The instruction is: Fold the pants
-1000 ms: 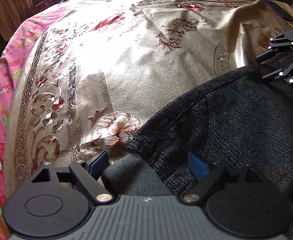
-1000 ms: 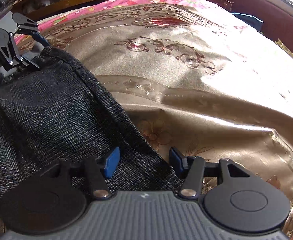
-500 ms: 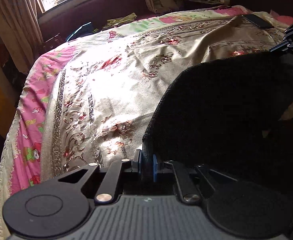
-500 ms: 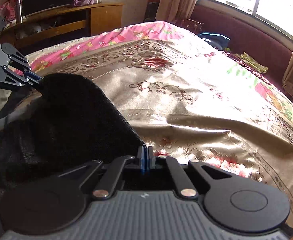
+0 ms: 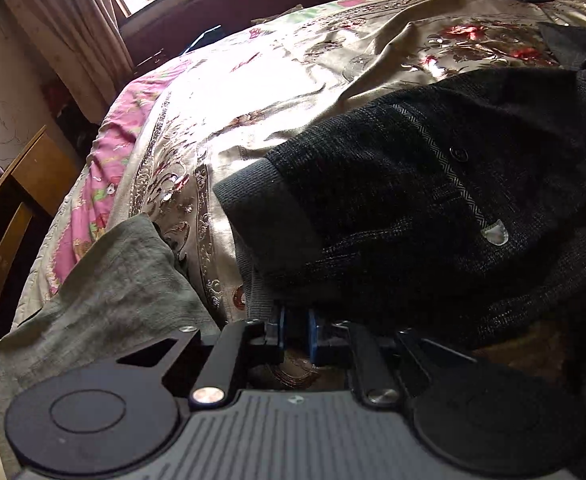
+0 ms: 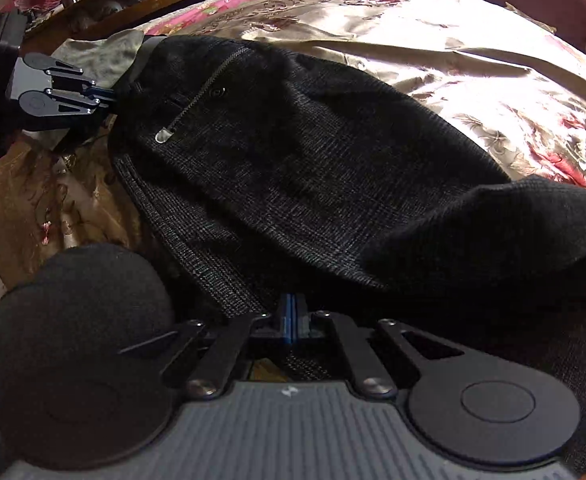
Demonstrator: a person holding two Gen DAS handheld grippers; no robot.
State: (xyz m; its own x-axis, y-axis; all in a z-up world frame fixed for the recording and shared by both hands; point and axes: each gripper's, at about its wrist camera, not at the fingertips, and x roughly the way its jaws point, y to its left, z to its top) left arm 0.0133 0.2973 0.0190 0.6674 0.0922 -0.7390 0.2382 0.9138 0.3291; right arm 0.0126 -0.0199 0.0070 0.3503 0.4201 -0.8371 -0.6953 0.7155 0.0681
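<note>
Pants (image 6: 293, 152) lie folded on the bedspread (image 6: 473, 60), both tongs (image 5: 295, 332) (image 6: 291, 320) pinching their edges.

Open passage: broad sunlit stretch of gold floral bedspread (image 5: 277, 80) beyond the dark pants (image 5: 433, 200), bare as far as the bed's far edge. Obstacles: pants, heaped across the near bedspread; grey cloth (image 5: 125, 280), lying just beside the pants' ribbed cuff; wooden furniture (image 5: 17, 200), off the bedspread's pink border; maroon sofa (image 5: 261, 4), past the far edge.
</note>
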